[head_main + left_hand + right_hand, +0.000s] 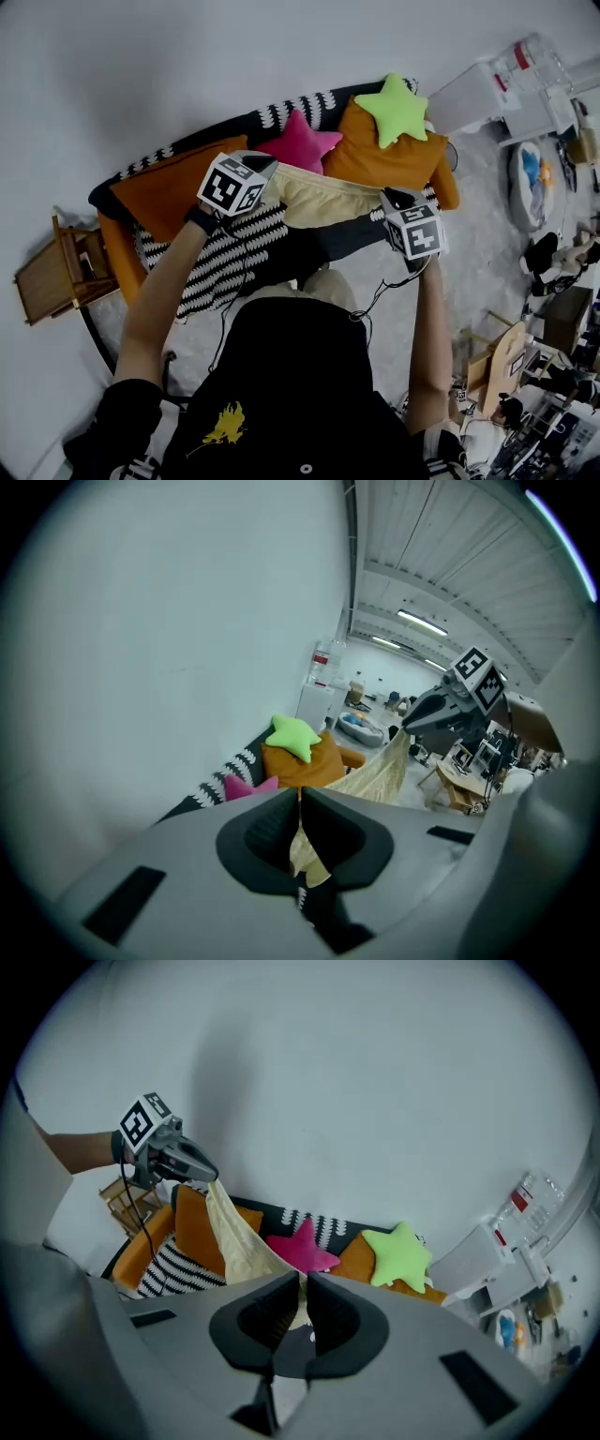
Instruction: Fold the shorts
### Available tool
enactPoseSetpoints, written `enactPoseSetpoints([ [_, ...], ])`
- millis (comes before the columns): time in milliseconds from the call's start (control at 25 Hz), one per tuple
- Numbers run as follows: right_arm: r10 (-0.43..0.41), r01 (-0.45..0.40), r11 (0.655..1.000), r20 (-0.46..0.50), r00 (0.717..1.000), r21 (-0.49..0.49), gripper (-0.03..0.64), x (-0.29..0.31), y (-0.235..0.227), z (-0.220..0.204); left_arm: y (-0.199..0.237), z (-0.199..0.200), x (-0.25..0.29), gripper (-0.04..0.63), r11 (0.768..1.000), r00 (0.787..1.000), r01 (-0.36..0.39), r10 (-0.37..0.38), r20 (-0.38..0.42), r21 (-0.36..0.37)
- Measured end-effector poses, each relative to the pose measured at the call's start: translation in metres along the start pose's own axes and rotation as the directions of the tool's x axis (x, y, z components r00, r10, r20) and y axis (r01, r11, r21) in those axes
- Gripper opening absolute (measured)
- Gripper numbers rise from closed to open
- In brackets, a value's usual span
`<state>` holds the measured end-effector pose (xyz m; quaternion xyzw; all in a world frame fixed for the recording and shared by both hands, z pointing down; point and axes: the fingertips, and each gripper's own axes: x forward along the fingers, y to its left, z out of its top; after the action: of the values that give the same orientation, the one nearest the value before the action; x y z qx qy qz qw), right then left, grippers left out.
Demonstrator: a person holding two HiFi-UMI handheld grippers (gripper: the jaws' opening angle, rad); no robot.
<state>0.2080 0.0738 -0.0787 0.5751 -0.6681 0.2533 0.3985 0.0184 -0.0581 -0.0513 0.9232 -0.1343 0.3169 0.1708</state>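
Sofa (111, 246) against a plain white wall, cluttered workshop floor off to the right. On the seat there's a striped throw (220, 258) at the left and an orange cushion (169, 192) behind it. A pink star cushion (300, 142) sits mid-back and a green star cushion (398, 108) far right, on top of another orange one

Shorts (323, 197): pale yellow, up in the air over the seat, stretched between both tools and sagging a little in the middle. Can't tell if the low edge brushes the cushions

Left tool (270, 171): jaws closed on one end of the shorts. Its own view shows a thin strip of cloth pinched between the pads, with a tail hanging below

Right tool (389, 199): jaws closed on the other end, same thin pinch

My read: the shorts are being held spread before laydown, no fold made yet

Risks from here:
- both grips are on a narrow edge of cloth, so pulling apart to take out the sag could drag it out of one tool, leaving the shorts swinging off the other
- the seat is lumpy and crowded, so laying down over the throw or cushions likely gives wrinkles and a crooked fold line
- the star cushions are near the drop zone, so a low pass could catch one and bunch the cloth
- the slack middle may land first and double under itself
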Motion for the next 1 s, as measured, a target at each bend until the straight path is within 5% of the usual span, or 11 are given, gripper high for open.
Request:
enactPoseSetpoints([
  [160, -0.025, 0.026, 0.999, -0.020, 0.999, 0.024, 0.043, -0.002, -0.024, -0.051, -0.023, -0.005, 0.066, 0.023, 0.999, 0.999, 0.029, -0.029, -0.025, 0.014],
  [560, -0.117, 0.115, 0.986, 0.008, 0.993, 0.118, 0.044, -0.008, -0.076, -0.151, -0.087, 0.011, 0.196, 0.025, 0.954, 1.000, 0.025, -0.025, -0.003, 0.298],
  [760, -0.123, 0.124, 0.984, -0.018, 0.992, 0.130, 0.046, 0.034, -0.009, -0.200, -0.075, -0.049, 0.232, 0.025, 0.941, 0.999, 0.032, -0.031, -0.010, 0.336],
  [1000, -0.053, 0.059, 0.989, -0.046, 0.998, 0.136, 0.046, 0.153, 0.132, -0.247, -0.004, -0.193, 0.260, 0.025, 0.919, 1.000, 0.019, -0.018, -0.006, 0.395],
])
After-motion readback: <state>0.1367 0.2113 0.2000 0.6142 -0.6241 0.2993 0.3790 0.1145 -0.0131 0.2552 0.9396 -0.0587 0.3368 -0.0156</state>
